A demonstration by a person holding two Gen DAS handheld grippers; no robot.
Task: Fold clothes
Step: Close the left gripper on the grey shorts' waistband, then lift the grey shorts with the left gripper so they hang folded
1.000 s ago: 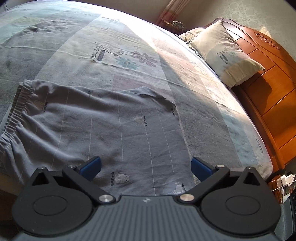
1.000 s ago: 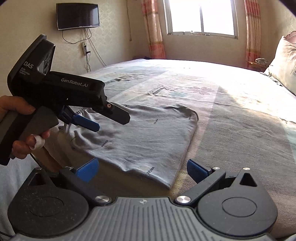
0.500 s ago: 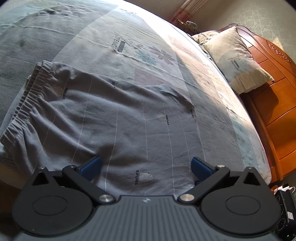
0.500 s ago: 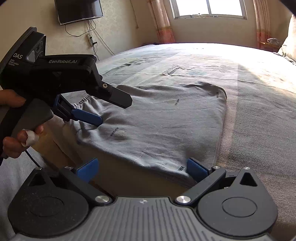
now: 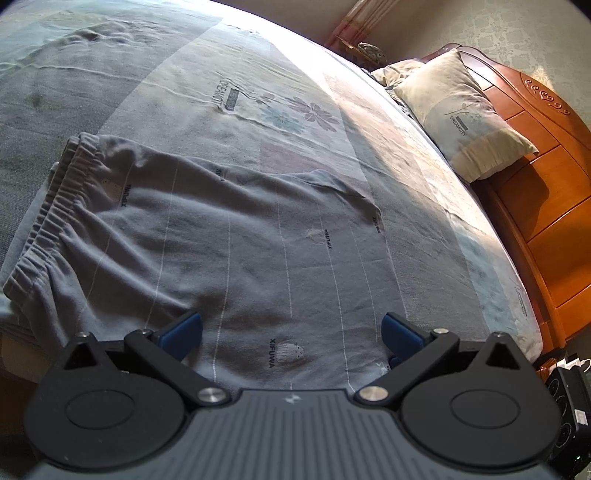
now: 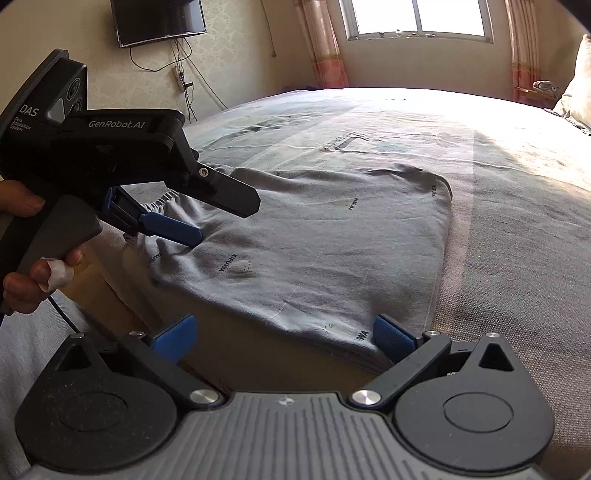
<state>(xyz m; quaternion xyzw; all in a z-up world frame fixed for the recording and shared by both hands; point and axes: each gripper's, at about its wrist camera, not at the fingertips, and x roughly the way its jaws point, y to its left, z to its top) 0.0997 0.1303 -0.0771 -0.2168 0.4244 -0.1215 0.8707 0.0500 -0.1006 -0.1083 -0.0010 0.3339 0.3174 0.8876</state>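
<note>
Shorts in grey, printed with thin pale stripes and small "XIFUWA" marks, are lying flat across the middle of the left wrist frame, their gathered elastic waistband running down the left edge. In the right wrist frame the same shorts are filling the centre, with their near hem hanging slightly over the mattress edge at the lower middle.

Beneath them the bed, covered in a grey-green patterned sheet, is taking up most of both frames, and sunlight is falling across its far part. A wooden headboard is occupying the right side of the left wrist frame, with a pale pillow leaning against it at upper right. In the right wrist frame a window is glowing at the top centre, and a wall-mounted television is showing at upper left.

Along the bottom of the left wrist frame, the left gripper is hovering with its blue fingers spread wide over the near hem, gripping nothing. The right gripper is sitting likewise spread at the bottom of its frame, its right-hand finger just beside the folded corner of the hem; contact cannot be told. At far left there, a person's hand is holding the left gripper's handle.
</note>
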